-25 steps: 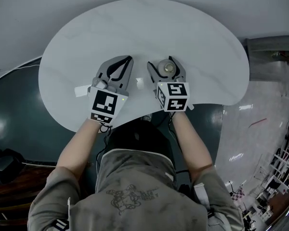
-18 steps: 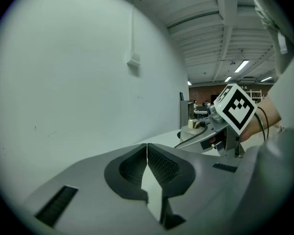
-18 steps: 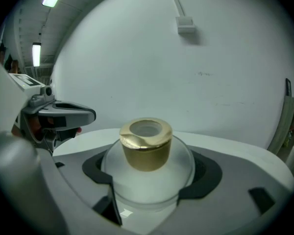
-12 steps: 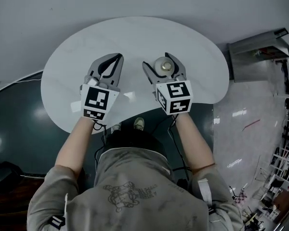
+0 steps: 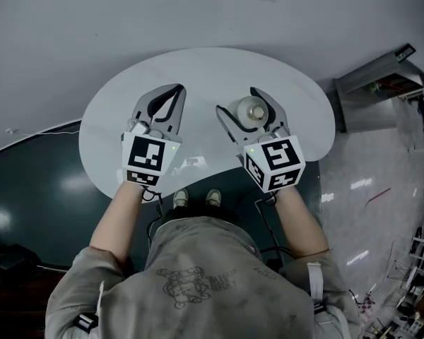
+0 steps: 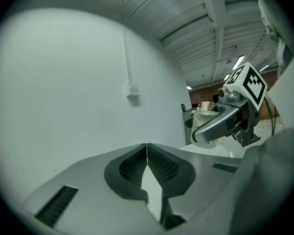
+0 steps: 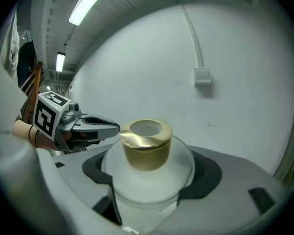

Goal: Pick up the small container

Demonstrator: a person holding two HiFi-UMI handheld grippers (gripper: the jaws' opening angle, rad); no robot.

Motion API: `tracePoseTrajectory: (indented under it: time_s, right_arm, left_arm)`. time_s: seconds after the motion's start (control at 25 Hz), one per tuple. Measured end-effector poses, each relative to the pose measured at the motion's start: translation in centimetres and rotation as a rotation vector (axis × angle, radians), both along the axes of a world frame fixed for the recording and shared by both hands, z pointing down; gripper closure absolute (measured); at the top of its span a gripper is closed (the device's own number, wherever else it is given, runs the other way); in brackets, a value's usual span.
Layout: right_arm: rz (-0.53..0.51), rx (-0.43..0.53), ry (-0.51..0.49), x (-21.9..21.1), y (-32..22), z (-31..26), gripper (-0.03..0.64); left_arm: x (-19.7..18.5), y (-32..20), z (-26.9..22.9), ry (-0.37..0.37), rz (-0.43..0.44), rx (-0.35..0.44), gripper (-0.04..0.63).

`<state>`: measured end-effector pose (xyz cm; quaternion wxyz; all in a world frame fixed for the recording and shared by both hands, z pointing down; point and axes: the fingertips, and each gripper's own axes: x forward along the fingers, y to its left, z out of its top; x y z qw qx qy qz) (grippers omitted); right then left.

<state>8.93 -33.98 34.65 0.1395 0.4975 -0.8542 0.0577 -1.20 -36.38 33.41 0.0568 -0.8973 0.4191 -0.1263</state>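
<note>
Jar: small frosted-glass container (image 7: pixel 147 182), gold cap (image 7: pixel 146 148); likely stiff, slick, fragile.
Grip: right tool (image 5: pixel 244 109) clasps its body.
Left tool (image 6: pixel 147 156): clenched, empty.

Head view above table (image 5: pixel 198 69); gripper views close along jaws.

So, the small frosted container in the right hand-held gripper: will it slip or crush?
Probably rigid: the small container looks undeformed between the jaws of the right hand-held gripper. Its smooth, rounded wall looks slippery, so it may rotate or slide in the grip. The gold cap may add some top weight.
</note>
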Motion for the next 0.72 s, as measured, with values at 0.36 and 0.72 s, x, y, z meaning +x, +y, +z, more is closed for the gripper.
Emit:
tracePoseTrajectory:
  time_s: [0.36, 0.72]
  right_arm:
    - [-0.065, 0.041, -0.013, -1.1, 3.9, -3.2, 0.276]
    - [-0.090, -0.003, -0.009, -1.1, 7.3, -2.0, 0.276]
  left_arm:
    - [-1.0, 3.0, -2.4, 0.024, 0.000, 0.013, 0.577]
    - [-1.6, 6.3, -3.2, 0.034, -0.004, 0.030, 0.577]
